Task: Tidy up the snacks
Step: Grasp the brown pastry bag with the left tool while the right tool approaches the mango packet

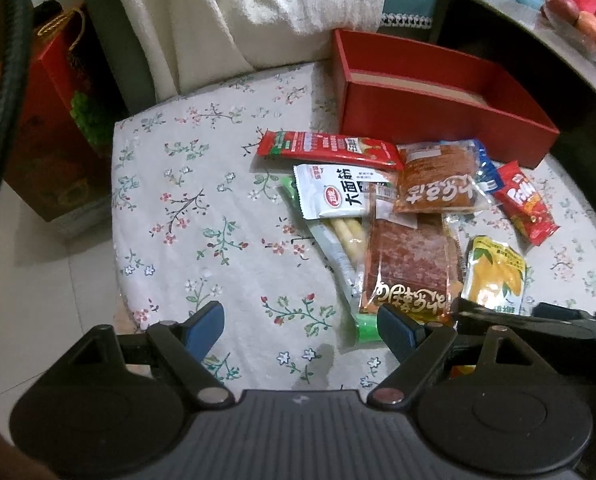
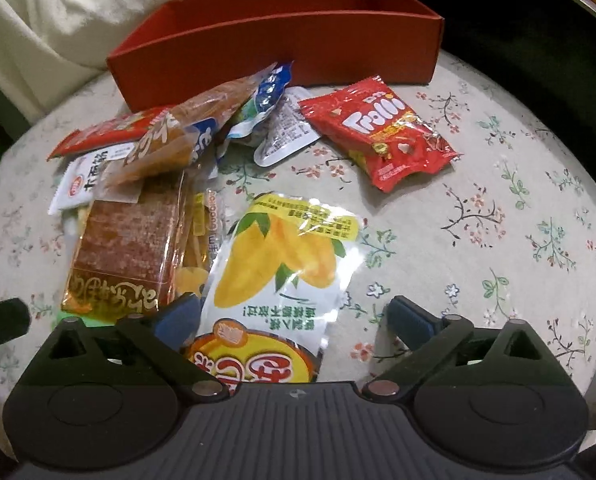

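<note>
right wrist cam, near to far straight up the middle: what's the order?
right gripper, open → mango packet lying between its fingers → small clear sachet → red box at the far edge of the floral tablecloth. The piled snacks on the left are left out.

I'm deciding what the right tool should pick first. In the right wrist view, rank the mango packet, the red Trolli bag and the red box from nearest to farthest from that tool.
1. Mango packet: partly between the open fingers of the right tool.
2. Red Trolli bag: farther back, right of centre, lying apart on the cloth.
3. Red box: farthest, behind all the snacks.
</note>
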The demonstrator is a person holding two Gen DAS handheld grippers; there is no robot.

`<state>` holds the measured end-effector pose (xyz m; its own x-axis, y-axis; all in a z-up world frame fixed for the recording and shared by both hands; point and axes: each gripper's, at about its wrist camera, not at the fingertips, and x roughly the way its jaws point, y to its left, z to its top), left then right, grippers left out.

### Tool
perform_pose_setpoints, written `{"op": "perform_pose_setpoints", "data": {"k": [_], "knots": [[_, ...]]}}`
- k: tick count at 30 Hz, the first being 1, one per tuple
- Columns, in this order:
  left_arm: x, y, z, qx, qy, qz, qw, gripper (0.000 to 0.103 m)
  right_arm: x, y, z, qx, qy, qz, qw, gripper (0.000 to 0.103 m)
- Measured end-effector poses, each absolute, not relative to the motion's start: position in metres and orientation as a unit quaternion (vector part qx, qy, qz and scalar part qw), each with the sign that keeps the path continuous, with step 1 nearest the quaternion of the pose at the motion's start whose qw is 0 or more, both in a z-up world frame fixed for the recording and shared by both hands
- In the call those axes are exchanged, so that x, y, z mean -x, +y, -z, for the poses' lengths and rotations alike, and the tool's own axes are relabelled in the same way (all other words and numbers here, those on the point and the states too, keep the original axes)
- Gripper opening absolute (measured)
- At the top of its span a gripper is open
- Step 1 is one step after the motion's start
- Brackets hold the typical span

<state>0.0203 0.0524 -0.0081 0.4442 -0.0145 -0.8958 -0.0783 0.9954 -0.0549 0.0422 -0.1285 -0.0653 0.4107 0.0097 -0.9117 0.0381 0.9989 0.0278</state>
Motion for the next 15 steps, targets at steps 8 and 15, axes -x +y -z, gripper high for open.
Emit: {"op": "perform_pose_setpoints", "data": {"k": [8,15], "knots": [[-0.016,0.059,-0.013,0.073,0.5,-0.011,0.863,0.078,-0.034,-0.145,0.049,-0.004,0.559,-0.042,0.828,0.06],[-0.024,0.042,0.006,0.044,0.517,-0.018,0.855,0.078,-0.038,-0.187,0.044,-0.048,0.564,-0.046,0.823,0.036]]}}
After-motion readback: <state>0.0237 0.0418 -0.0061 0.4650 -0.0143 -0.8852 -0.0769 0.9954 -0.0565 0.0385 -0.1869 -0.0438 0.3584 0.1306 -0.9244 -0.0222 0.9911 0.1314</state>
